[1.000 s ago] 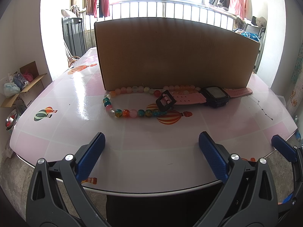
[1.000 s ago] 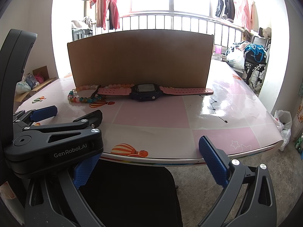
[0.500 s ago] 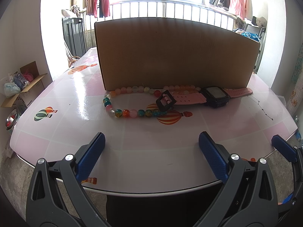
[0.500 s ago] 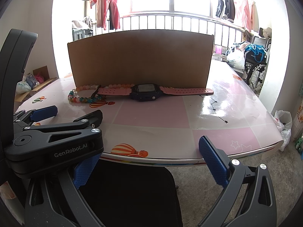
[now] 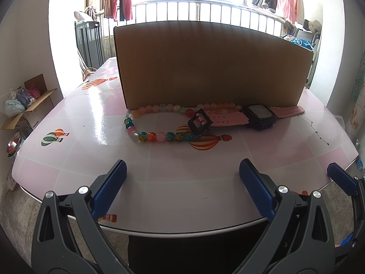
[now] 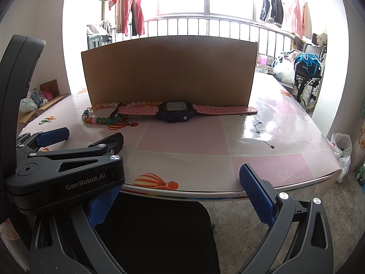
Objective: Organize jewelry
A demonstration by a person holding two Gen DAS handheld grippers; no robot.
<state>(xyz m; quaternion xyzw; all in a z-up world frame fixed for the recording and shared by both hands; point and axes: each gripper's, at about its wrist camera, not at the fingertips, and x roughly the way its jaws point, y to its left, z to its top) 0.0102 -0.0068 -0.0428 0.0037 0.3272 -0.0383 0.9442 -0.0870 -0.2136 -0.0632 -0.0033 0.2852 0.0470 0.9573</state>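
Observation:
A bead necklace of pink, orange and teal beads lies looped on the pink table, in front of an upright cardboard box. A pink-strapped watch with a dark face lies to its right, its black buckle resting on the beads. My left gripper hangs open over the table's near edge, well short of the necklace. In the right wrist view the watch and necklace lie far ahead. My right gripper stands open at the table's front edge, holding nothing. The left gripper crosses its left side.
A dark chair back sits below the table's front edge. On the floor at left stands an open carton of bags. A wheelchair and bags crowd the far right. A window railing with hanging clothes runs behind the box.

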